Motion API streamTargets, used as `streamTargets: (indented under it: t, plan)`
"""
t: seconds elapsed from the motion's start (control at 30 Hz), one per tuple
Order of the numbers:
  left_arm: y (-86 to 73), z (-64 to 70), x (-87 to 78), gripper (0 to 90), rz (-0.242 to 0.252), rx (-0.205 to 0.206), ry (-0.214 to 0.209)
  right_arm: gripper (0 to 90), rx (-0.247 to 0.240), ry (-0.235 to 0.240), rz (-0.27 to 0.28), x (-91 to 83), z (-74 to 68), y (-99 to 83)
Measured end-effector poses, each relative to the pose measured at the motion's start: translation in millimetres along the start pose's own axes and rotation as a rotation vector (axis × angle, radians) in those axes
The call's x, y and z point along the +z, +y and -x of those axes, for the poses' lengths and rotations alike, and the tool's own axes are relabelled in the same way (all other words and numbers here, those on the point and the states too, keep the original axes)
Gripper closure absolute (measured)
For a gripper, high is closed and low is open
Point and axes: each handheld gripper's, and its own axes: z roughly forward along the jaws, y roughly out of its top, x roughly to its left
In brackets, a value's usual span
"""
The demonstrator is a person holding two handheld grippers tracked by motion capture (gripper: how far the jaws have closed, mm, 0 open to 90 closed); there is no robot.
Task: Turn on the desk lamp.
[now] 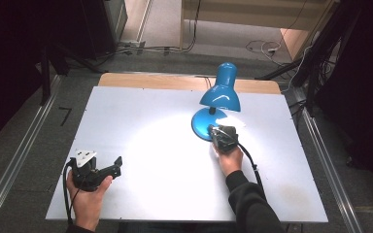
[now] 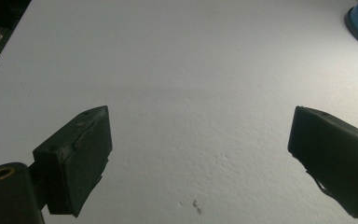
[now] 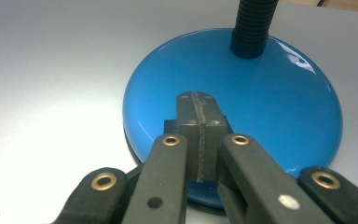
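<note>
The right tool [image 3: 200, 140], jaws closed, is pressing on the lamp [image 1: 219, 97] base, likely its switch, needing gentle downward pressure, while the left tool [image 2: 200, 158] is idling open, well apart.

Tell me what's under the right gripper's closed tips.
The right gripper sits shut over the lamp's blue base; a small dark part peeks out beside it, whatever lies beneath is covered.
</note>
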Motion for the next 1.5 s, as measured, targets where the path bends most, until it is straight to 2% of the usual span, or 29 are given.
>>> streamTargets:
  t: [0.5, 0.6, 0.73, 0.9, 1.03, 1.17, 1.2, 1.5]
  plan:
    - [-0.1, -1.0, 0.1, 6.9, 0.004, -0.006, -0.001, 87.8, 0.007, 0.010, -0.018, -1.9, 7.2, 1.7]
    - [0.0, -1.3, 0.3, 6.8, 0.003, -0.007, -0.002, 87.5, 0.022, 0.019, -0.029, -3.1, 9.1, 2.7]
    - [0.1, -1.0, 0.7, 6.8, 0.001, -0.006, -0.001, 80.6, 0.019, 0.036, -0.030, -6.2, 10.1, 3.5]
    - [0.0, -1.0, 0.3, 6.9, 0.001, -0.005, 0.001, 65.6, 0.016, 0.058, -0.015, -14.6, 11.8, 6.8]
    - [0.0, -0.8, 0.1, 6.9, 0.003, -0.005, 0.003, 59.0, 0.021, 0.078, -0.017, -21.8, 13.8, 8.3]
    - [0.1, -0.6, -0.1, 6.9, 0.003, -0.005, 0.003, 55.7, 0.029, 0.087, -0.026, -26.0, 16.4, 8.6]
    - [0.1, -0.8, -0.2, 6.9, 0.004, -0.006, 0.003, 52.4, 0.035, 0.093, -0.038, -29.1, 18.5, 8.6]
    - [0.1, -0.7, 0.2, 6.9, 0.001, -0.004, 0.004, 43.5, 0.019, 0.106, -0.050, -47.1, 32.3, 2.4]
